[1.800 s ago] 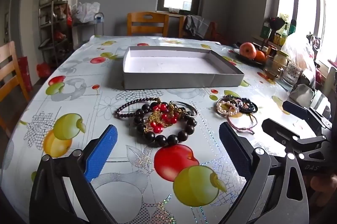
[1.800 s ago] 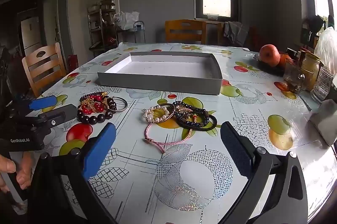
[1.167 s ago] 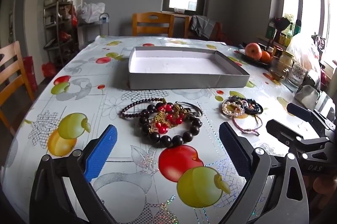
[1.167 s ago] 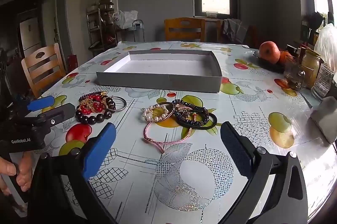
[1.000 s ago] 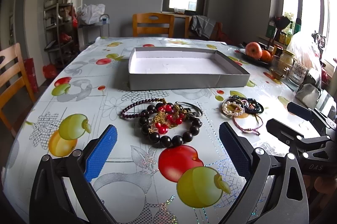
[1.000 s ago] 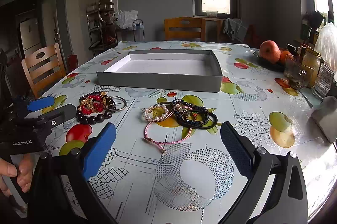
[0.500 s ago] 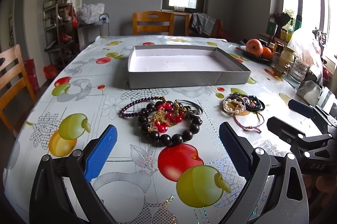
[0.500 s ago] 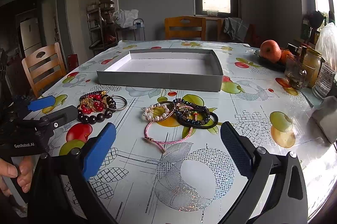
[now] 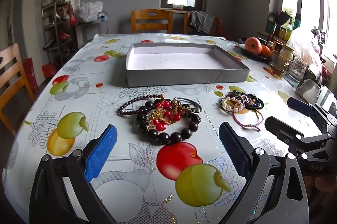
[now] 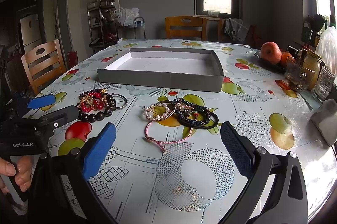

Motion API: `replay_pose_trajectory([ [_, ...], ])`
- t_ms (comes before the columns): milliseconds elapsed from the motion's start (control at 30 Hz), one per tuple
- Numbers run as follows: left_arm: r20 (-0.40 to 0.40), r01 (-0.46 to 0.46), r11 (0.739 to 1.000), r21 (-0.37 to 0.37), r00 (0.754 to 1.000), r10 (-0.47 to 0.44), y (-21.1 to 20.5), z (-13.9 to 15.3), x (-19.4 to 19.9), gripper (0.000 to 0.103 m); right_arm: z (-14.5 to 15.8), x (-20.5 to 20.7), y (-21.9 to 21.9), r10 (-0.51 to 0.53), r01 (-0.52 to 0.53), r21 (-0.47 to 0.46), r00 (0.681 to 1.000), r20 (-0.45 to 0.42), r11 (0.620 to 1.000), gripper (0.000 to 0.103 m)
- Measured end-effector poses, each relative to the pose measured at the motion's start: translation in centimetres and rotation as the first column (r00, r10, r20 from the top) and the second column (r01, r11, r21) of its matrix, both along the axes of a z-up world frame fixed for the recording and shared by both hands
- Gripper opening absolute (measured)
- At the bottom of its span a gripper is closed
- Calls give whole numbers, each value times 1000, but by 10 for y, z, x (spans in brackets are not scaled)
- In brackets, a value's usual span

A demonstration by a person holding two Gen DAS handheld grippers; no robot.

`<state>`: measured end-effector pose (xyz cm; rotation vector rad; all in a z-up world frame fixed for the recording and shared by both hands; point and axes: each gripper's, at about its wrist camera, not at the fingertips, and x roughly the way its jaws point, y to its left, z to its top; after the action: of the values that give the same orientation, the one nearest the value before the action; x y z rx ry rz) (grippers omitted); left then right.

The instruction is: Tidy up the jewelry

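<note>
Left wrist view is showing the left gripper (image 9: pixel 166 148) hovering low over the table (image 9: pixel 69 68), its blue pads spread wide and gripping nothing. Just ahead of it, a pile of jewelry is lying on the fruit-print cloth: a bracelet of big dark beads (image 9: pixel 168 136) with red beads (image 9: pixel 161 124) and a gold chain (image 9: pixel 160 113) tangled inside, a thin purple bead strand (image 9: pixel 130 102) and a metal ring (image 9: pixel 194 104) touching it. Further right, a second group is resting: a pearl bracelet (image 9: pixel 231 102), dark beaded bands (image 9: pixel 253 100) and a pink cord bracelet (image 9: pixel 249 121). Behind both groups, a shallow grey box (image 9: pixel 185 77) is standing with nothing visible inside. In the right wrist view the right gripper (image 10: pixel 168 149) is also hanging with its fingers spread apart, near the pink cord, and a hand (image 10: pixel 14 171) is holding the left tool's handle.
</note>
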<state>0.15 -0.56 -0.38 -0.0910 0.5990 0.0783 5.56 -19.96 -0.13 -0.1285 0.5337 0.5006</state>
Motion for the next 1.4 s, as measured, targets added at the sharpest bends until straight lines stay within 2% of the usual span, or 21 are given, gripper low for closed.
replay_pose_trajectory([
  [567,3,-6,999,39,1000,6,-5,1,0,97,4,-4,-2,-14,14,5,1000,18,1000,98],
  [1400,-11,-11,1000,26,1000,11,-2,1,1,97,5,-4,0,-5,4,11,1000,20,1000,98],
])
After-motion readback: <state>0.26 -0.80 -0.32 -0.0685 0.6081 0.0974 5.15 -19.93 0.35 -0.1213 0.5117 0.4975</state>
